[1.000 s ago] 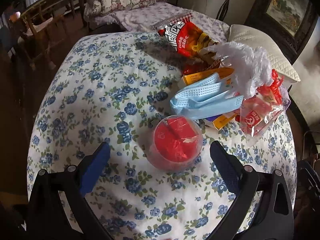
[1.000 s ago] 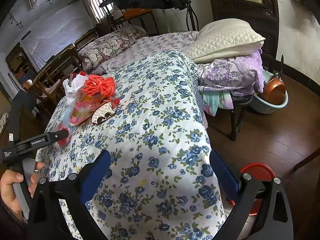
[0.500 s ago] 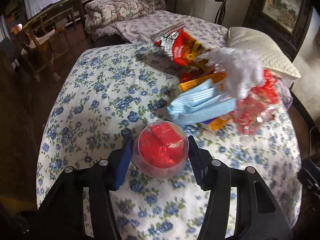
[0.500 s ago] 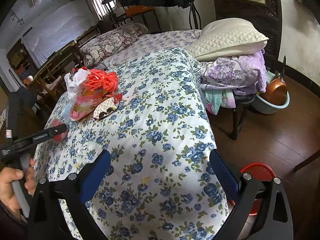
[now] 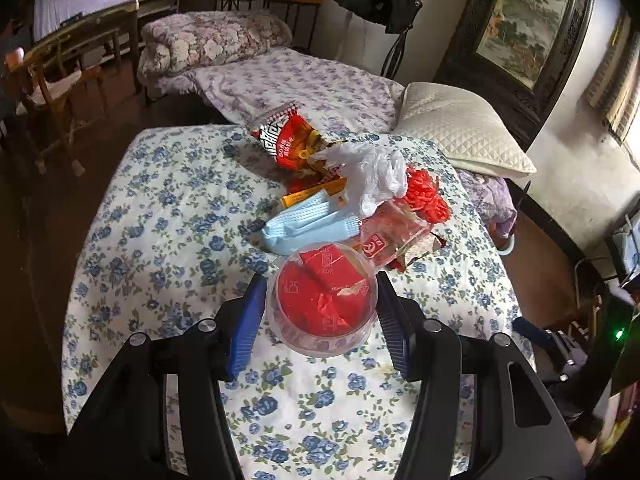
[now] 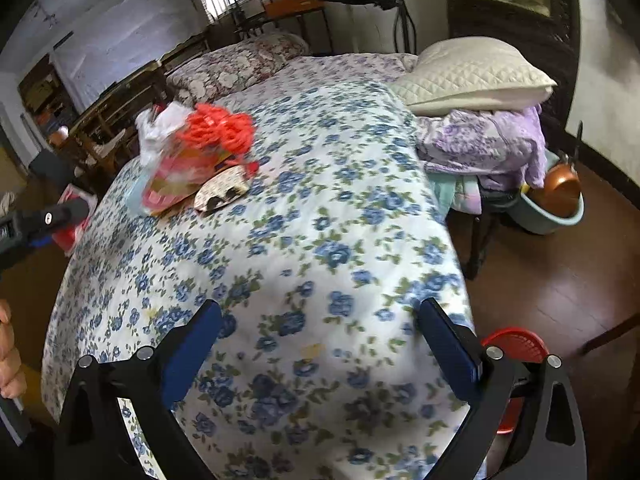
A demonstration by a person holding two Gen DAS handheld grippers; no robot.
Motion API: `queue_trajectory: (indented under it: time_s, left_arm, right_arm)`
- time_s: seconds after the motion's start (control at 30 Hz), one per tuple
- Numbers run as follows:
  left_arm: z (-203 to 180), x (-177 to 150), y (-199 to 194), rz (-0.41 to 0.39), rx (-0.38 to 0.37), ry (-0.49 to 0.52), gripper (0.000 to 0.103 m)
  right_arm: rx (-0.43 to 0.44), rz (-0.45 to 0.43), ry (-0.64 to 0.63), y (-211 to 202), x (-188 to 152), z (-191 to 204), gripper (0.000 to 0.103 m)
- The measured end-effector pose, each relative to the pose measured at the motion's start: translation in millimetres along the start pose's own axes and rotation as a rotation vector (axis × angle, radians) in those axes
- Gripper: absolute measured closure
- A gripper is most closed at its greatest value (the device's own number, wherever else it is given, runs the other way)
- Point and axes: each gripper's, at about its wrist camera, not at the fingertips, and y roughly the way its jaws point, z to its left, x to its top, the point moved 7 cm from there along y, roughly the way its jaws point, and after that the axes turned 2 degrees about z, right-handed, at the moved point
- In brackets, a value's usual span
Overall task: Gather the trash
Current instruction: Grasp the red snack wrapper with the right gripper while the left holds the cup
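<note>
My left gripper point(image 5: 322, 310) is shut on a clear plastic cup point(image 5: 322, 300) stuffed with red wrappers and holds it above the flowered tablecloth point(image 5: 168, 216). Behind it lies a trash pile: a blue face mask point(image 5: 308, 228), a white plastic bag point(image 5: 368, 176), a red snack bag point(image 5: 288, 140), an orange box point(image 5: 312, 194) and a clear bag with red scraps point(image 5: 400, 224). My right gripper point(image 6: 320, 344) is open and empty over the table's near right part. The trash pile point(image 6: 192, 160) shows at its far left.
A red bin point(image 6: 516, 364) stands on the wooden floor at the table's right edge. A chair with folded clothes point(image 6: 484, 148) and a basin with a copper pot point(image 6: 556, 196) stand to the right. A bed with a white pillow point(image 5: 460, 128) lies behind. Wooden chairs point(image 5: 52, 80) stand left.
My left gripper closed on the cup and lifted it off the table, pulling back. My right gripper stayed open and shifted slightly forward over the cloth.
</note>
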Motion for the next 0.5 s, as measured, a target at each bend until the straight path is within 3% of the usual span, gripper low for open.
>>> queue_trajectory:
  time_s: [0.3,0.5]
  left_arm:
    - [10,-3,13,0.052,-0.020,-0.048,0.049]
    - [21,1,18,0.056,0.009,-0.087,0.049]
  right_arm:
    - [-0.059,0.026,-0.115,25,22,34,0.006]
    - [-0.074,0.060,-0.199,47,43,57,0.006]
